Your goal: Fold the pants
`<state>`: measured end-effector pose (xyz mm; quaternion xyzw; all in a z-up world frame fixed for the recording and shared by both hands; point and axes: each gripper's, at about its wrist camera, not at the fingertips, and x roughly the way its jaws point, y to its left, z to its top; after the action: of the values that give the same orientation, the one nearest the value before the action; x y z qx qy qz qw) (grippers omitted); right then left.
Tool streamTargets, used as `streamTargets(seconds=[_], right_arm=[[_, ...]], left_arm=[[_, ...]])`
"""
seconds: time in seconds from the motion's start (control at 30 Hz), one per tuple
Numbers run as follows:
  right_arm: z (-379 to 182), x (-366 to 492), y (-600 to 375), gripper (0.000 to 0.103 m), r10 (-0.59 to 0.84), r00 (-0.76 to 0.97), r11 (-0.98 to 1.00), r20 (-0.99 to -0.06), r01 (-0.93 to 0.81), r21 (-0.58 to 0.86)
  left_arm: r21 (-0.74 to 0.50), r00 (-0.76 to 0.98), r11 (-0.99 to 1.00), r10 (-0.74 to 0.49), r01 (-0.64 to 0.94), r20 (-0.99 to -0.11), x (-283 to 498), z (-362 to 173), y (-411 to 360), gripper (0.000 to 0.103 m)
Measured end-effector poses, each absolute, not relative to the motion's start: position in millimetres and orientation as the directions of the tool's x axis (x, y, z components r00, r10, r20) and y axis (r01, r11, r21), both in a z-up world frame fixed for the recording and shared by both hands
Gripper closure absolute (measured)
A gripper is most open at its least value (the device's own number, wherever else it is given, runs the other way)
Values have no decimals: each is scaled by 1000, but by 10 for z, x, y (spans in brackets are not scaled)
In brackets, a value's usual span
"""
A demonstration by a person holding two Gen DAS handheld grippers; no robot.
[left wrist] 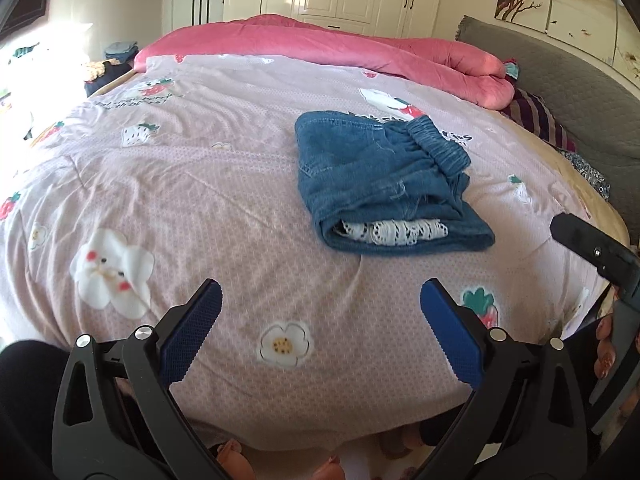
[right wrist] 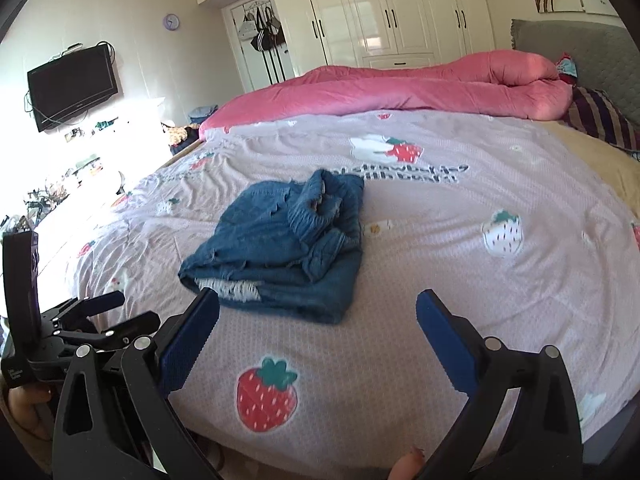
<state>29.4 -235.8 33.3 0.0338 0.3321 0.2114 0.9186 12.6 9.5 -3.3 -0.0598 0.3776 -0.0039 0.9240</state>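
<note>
The blue denim pants with white lace hem trim (left wrist: 380,184) are lying folded into a compact, roughly square bundle on the pink strawberry-print bedspread (left wrist: 200,200), toward the near middle of the bed. The elastic waistband is sitting on top and the lace is peeking out of the fold facing the cameras. Judgement: the fold looks finished, or nearly so, as the top layers are bunching a little.

The left gripper (left wrist: 320,328) is hovering over bare bedspread short of the bundle, its blue-padded jaws spread wide and holding nothing. The right gripper (right wrist: 318,332) is likewise spread apart and empty; its left pad appears just beside the bundle's near edge, though I cannot tell whether it touches. Both being off the cloth suits a release after the last fold.

A rolled pink quilt (right wrist: 420,88) is lying along the far side, well apart from the pants. A grey padded headboard (right wrist: 580,48) and white wardrobe doors (right wrist: 380,8) are standing beyond. Nothing is obstructing either gripper's reach to the bundle.
</note>
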Motion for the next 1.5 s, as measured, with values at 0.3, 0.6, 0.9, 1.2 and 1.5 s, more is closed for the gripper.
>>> streamTargets(seconds=[0.3, 0.6, 0.9, 1.2, 1.5], right_arm=[[200, 124, -2334, 5, 417, 663, 905, -622, -369, 213], [152, 118, -2289, 5, 383, 677, 914, -628, -378, 149], [112, 151, -2265, 5, 379, 673, 915, -635, -376, 147], [113, 153, -2270, 5, 375, 680, 916, -630, -375, 142], [106, 157, -2266, 5, 370, 682, 917, -631, -376, 131]], left_arm=[[-119, 691, 991, -43, -63, -722, 0, -199, 52, 10], [-113, 682, 992, -40, -63, -730, 13, -317, 44, 10], [-141, 683, 987, -52, -75, -729, 55, -326, 107, 10], [-133, 690, 987, -36, -88, -723, 48, -300, 114, 10], [-126, 692, 988, -28, -91, -722, 44, -285, 114, 10]])
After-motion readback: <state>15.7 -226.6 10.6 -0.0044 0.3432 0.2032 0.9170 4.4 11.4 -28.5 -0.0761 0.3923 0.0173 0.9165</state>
